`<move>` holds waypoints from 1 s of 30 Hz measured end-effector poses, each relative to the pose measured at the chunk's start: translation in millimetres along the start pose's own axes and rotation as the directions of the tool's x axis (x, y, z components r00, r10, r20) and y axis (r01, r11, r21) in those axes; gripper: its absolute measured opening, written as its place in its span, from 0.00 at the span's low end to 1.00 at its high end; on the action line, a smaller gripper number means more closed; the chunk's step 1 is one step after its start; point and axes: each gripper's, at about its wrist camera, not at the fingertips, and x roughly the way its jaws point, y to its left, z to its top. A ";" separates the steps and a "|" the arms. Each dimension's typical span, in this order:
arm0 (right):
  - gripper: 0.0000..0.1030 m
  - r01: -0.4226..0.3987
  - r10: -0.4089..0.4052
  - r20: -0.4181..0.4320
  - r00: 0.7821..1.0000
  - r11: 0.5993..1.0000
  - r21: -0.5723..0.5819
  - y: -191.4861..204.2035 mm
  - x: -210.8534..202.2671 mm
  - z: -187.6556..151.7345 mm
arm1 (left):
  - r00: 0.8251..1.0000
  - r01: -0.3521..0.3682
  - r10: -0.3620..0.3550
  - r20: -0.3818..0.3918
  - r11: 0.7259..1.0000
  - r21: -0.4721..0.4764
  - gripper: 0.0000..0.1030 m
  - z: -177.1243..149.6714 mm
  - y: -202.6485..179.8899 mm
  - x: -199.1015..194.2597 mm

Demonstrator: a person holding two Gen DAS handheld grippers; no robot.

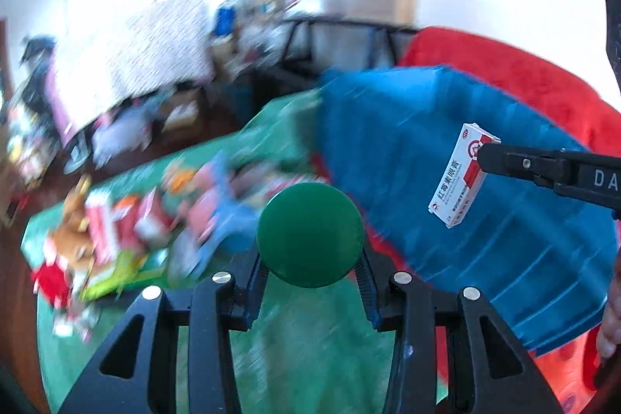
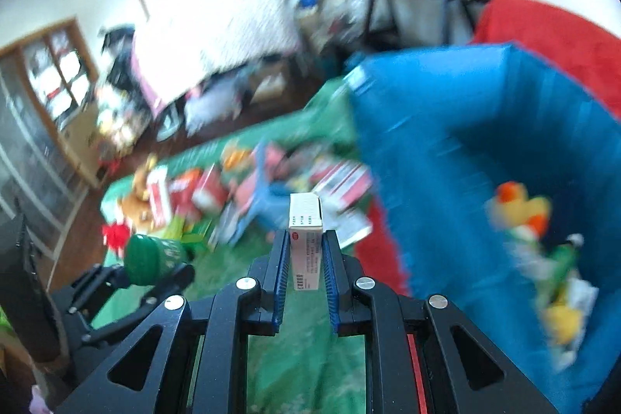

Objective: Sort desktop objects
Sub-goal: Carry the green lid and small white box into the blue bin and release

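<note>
In the left wrist view, the left gripper (image 1: 310, 270) is clenched around a round green object (image 1: 310, 233), maybe a lid or a small container seen from its end; I cannot tell which. At about 3 o'clock, the right gripper (image 1: 481, 152) holds a small white and red medicine box (image 1: 460, 177) in the air over the blue bin (image 1: 427, 127), which stands against a red bin (image 1: 543, 72) behind it. At 9 o'clock, a blurred pile of toys and boxes (image 1: 116, 227) lies on the green cloth (image 1: 310, 355). In the right wrist view, the right gripper (image 2: 304, 251) grasps the medicine box (image 2: 305, 231) by its narrow sides, and the box stands upright between the blue pads. The left gripper (image 2: 155, 270) with the green object (image 2: 153, 258) appears at 8 o'clock. Inside the blue bin (image 2: 427, 142), at 3 to 4 o'clock, some things already lie, among them a yellow duck toy (image 2: 524, 206). So I judge the sorting is partly done: a few items are in the bin, two are carried now, and many remain in the pile (image 2: 233, 189).
</note>
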 end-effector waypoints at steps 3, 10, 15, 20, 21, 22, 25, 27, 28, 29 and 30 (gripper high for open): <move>0.16 0.061 -0.065 0.079 0.995 0.997 0.041 -41.4 -46.3 10.7 | 0.996 0.079 -0.080 0.045 0.996 0.037 0.39 33.2 -52.0 -5.6; 0.16 0.235 -0.246 0.062 0.967 0.962 0.139 -137.1 -101.2 2.8 | 0.971 0.216 -0.228 0.069 0.964 0.152 0.39 74.2 -167.4 -12.0; 0.16 0.294 -0.298 -0.002 0.955 0.940 0.173 -182.2 -108.3 -20.8 | 0.958 0.275 -0.285 0.005 0.929 0.245 0.39 70.1 -236.7 -1.7; 0.16 0.321 -0.319 -0.043 0.947 0.931 0.172 -210.3 -113.7 -35.3 | 0.955 0.293 -0.291 -0.050 0.909 0.296 0.39 55.3 -267.5 9.0; 0.16 0.325 -0.321 -0.052 0.946 0.931 0.166 -213.2 -112.6 -37.5 | 0.957 0.288 -0.282 -0.064 0.910 0.298 0.39 53.6 -271.5 11.8; 0.16 0.327 -0.322 -0.060 0.945 0.931 0.159 -214.3 -111.0 -39.5 | 0.959 0.283 -0.273 -0.075 0.913 0.295 0.39 52.3 -273.9 14.4; 0.16 0.335 -0.327 -0.076 0.942 0.931 0.145 -217.5 -107.0 -44.7 | 0.957 0.288 -0.269 -0.106 0.913 0.287 0.39 46.3 -275.8 19.2; 0.16 0.333 -0.323 -0.087 0.942 0.931 0.146 -220.4 -103.8 -48.1 | 0.959 0.282 -0.261 -0.112 0.913 0.293 0.39 43.0 -275.7 21.2; 0.16 0.334 -0.323 -0.093 0.942 0.931 0.147 -221.2 -102.0 -49.3 | 0.959 0.281 -0.258 -0.116 0.914 0.293 0.39 43.6 -276.4 22.6; 0.16 0.336 -0.324 -0.101 0.941 0.931 0.145 -221.6 -100.1 -50.5 | 0.958 0.283 -0.257 -0.124 0.914 0.292 0.39 42.5 -276.3 24.0; 0.16 0.339 -0.325 -0.112 0.939 0.930 0.143 -222.4 -97.6 -51.9 | 0.958 0.282 -0.254 -0.132 0.914 0.291 0.39 41.7 -275.9 25.5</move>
